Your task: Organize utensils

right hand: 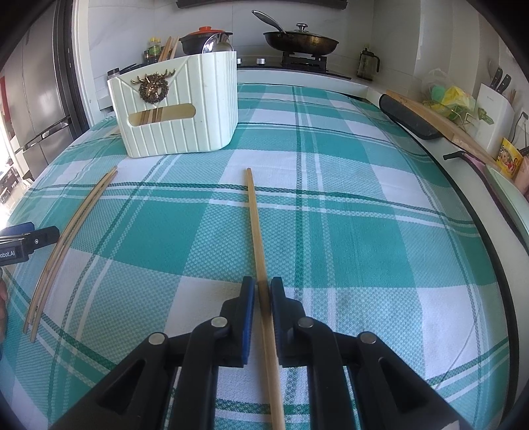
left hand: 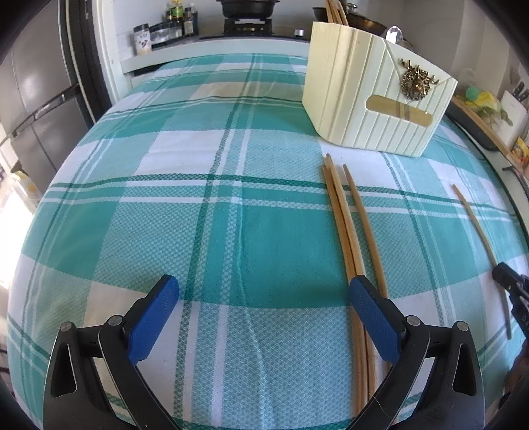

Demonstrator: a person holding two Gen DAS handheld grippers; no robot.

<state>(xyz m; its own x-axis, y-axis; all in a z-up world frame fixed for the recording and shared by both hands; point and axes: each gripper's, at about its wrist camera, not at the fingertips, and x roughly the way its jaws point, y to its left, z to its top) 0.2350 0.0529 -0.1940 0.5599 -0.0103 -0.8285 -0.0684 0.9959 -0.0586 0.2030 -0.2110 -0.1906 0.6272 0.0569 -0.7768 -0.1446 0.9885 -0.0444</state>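
Observation:
A cream utensil holder [left hand: 373,99] [right hand: 175,112] with a gold deer ornament stands at the far side of the teal plaid tablecloth [left hand: 198,231]; chopsticks and a spoon stick out of it. My left gripper [left hand: 264,287] is open over the cloth. Three wooden chopsticks [left hand: 347,215] [right hand: 66,231] lie side by side and pass under its right finger, outside the gap. My right gripper [right hand: 263,284] is shut on a single chopstick [right hand: 254,215] [left hand: 479,238] whose tip points toward the holder. I cannot tell whether that chopstick is off the cloth.
A counter behind the table carries a gas stove with a frying pan [right hand: 301,41], a lidded pot [right hand: 205,38] and sauce bottles [left hand: 175,20]. A fridge [left hand: 36,99] stands at the left. Along the right edge are a black tray [right hand: 410,115], a wooden board and a knife block [right hand: 496,96].

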